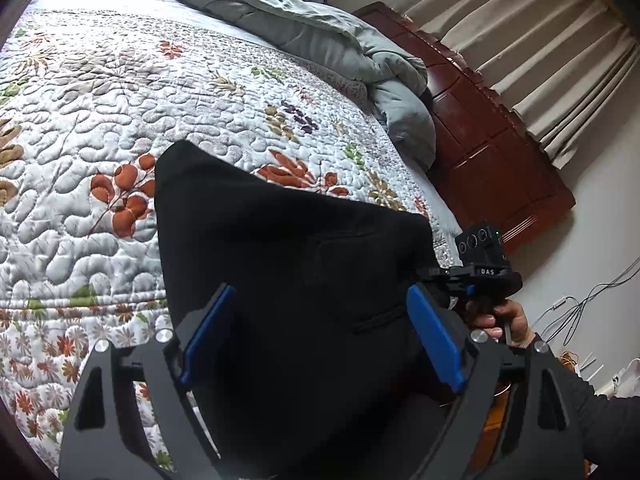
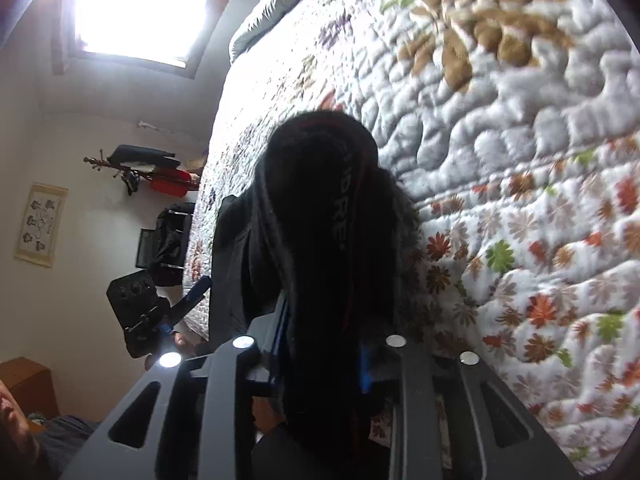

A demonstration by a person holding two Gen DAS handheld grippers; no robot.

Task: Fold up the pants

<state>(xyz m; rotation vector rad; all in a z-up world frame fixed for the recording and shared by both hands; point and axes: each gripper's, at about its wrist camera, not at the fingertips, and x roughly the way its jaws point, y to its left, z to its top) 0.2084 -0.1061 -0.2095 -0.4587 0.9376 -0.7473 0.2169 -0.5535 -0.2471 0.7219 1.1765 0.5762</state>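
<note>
Right gripper (image 2: 324, 364): blue pads flanking bunched black pants (image 2: 320, 220), clamp unconfirmed. Left gripper (image 1: 320, 344): apart above pants near quilt (image 1: 120, 100) edge. Risk: fold slipping, bundle sagging off.
</note>
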